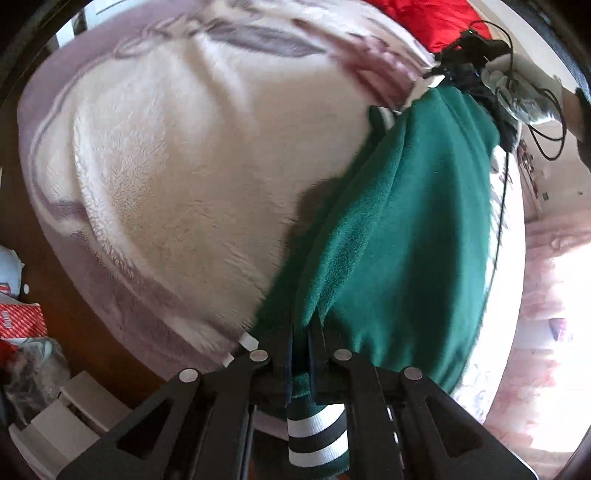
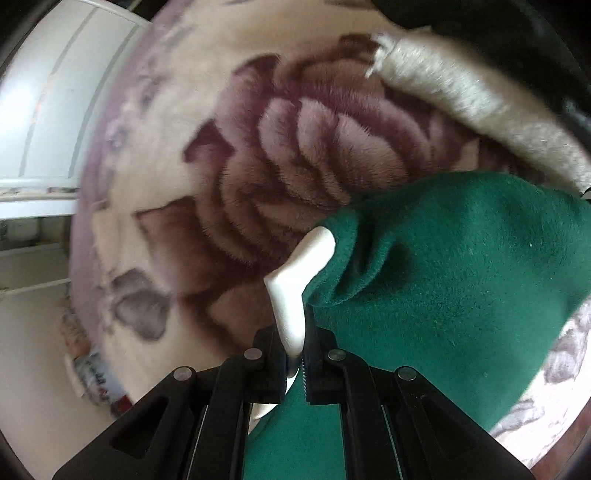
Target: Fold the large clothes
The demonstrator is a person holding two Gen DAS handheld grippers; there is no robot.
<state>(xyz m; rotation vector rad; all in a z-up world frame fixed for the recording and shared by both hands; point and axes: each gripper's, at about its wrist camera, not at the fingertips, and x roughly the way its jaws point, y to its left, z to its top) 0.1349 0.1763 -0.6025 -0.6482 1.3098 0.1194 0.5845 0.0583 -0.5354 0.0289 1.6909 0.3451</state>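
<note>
A dark green fleece garment with white trim and a black-and-white striped cuff hangs stretched between both grippers above a fluffy cream and mauve flowered blanket. My left gripper is shut on the green fabric near the striped cuff. My right gripper is shut on the garment's edge, with a white trim piece pinched between the jaws. The right gripper also shows far off in the left wrist view, holding the other end.
The blanket covers a bed. A red cloth lies at its far end. Red and white boxes and a white box sit on the brown floor at the left. A white cabinet stands beside the bed.
</note>
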